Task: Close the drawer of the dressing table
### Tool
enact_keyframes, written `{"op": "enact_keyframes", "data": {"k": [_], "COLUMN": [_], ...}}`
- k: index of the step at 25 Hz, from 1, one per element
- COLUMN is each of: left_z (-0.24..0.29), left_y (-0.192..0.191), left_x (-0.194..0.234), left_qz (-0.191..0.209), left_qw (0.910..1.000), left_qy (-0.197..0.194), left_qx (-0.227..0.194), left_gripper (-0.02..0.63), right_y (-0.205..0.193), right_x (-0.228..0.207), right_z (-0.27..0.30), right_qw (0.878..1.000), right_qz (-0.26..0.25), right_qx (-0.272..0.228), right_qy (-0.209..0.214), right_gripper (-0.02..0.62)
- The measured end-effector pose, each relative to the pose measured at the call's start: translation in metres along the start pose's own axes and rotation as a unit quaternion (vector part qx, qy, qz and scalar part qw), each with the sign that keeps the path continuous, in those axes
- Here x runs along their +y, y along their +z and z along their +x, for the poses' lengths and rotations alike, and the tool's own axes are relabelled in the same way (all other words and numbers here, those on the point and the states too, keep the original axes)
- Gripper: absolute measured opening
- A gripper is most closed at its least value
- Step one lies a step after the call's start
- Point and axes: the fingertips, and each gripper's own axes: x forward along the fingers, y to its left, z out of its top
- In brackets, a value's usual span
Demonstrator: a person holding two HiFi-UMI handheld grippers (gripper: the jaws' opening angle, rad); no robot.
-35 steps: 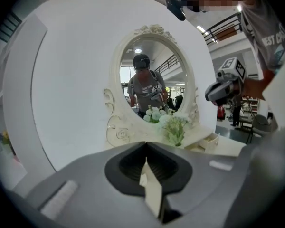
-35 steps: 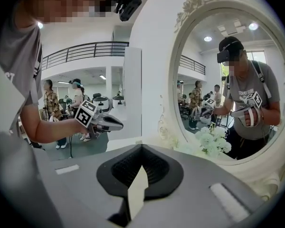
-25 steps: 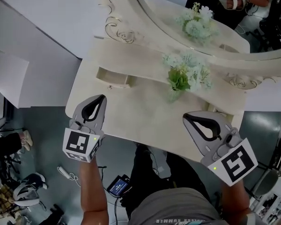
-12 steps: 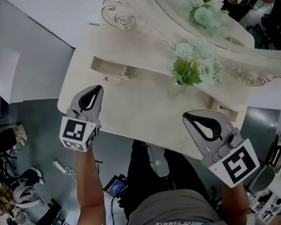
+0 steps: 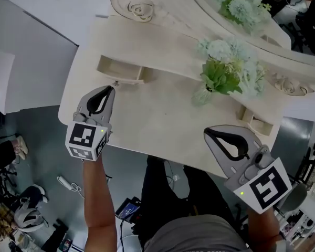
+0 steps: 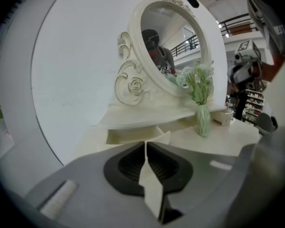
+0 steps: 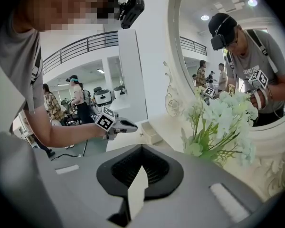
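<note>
The cream dressing table (image 5: 163, 125) has a small left drawer (image 5: 119, 69) pulled out of its raised shelf, with a tiny knob on its front. My left gripper (image 5: 111, 90) hovers just in front of that knob; its jaws are beginning to open from nearly together, with nothing between them. In the left gripper view the open drawer (image 6: 133, 136) lies straight beyond the left gripper (image 6: 146, 144). My right gripper (image 5: 206, 133) is shut and empty over the table's near right part. The right gripper view shows the drawer (image 7: 152, 136) and the left gripper (image 7: 128, 125) off to the left of the right gripper (image 7: 141, 147).
A glass vase of pale green flowers (image 5: 223, 72) stands mid-table behind the right gripper. The oval mirror (image 5: 252, 14) with its carved frame rises at the back. A second small drawer (image 5: 254, 124) sits at the table's right end. Cables and gear lie on the floor (image 5: 37, 182).
Both grippers have sunk toward the tabletop. The left gripper's tip has come closer to the open drawer's front. The head view has shifted, so the table sits higher in the picture.
</note>
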Motion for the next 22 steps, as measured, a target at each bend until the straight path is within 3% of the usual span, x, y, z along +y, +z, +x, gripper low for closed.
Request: {"op": "enact_keyframes", "data": {"k": [13, 22], "left_z": [0.027, 0.042], "left_y": [-0.033, -0.039], "left_x": [0.005, 0.009], "left_qz": [-0.004, 0.005], "left_qw": [0.9996, 0.9995], "left_qy": [-0.006, 0.006], "left_qx": [0.026, 0.031], "left_gripper": [0.118, 0.095], "right_y": [-0.014, -0.022], "right_x": [0.003, 0.008], "right_z": [0.026, 0.035], "right_qw": [1.0, 0.999], "right_qz": [0.014, 0.019], "right_qx": [0.016, 0.025], "right_qy": [0.015, 0.022], "right_gripper": [0.0, 0.0]}}
